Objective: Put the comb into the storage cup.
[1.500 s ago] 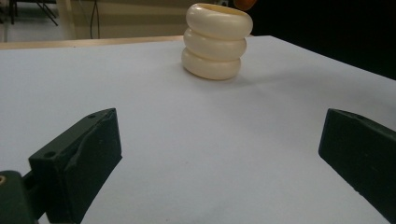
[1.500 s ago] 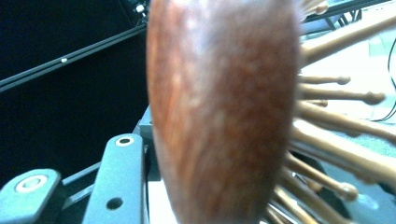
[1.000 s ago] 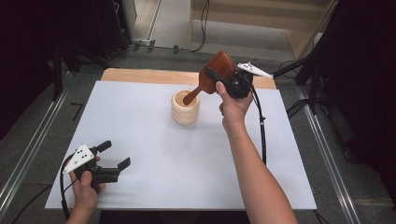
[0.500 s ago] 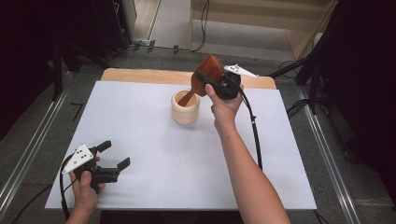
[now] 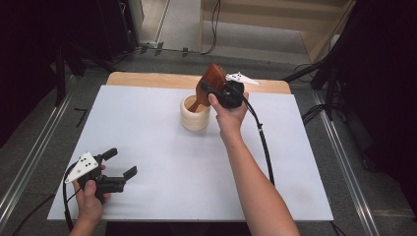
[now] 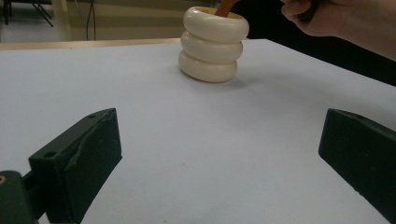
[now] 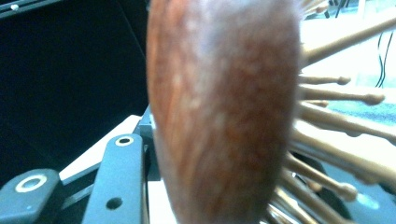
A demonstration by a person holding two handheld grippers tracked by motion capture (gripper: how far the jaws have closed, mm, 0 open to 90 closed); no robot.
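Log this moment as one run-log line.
right gripper: shut on hairbrush, handle in cream holder | left gripper: open, idle on table

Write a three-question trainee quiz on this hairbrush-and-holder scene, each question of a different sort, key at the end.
1. True or false: the wooden hairbrush lies flat on the white table.
2. Which tool grips the hairbrush: A) left tool B) right tool?
3. Fill in: the brush's handle end dips into the cream ______.

Key: 1. False; it is held up, tilted over the holder. 2. B; the left tool rests open near the table's front edge. 3. Ringed holder.
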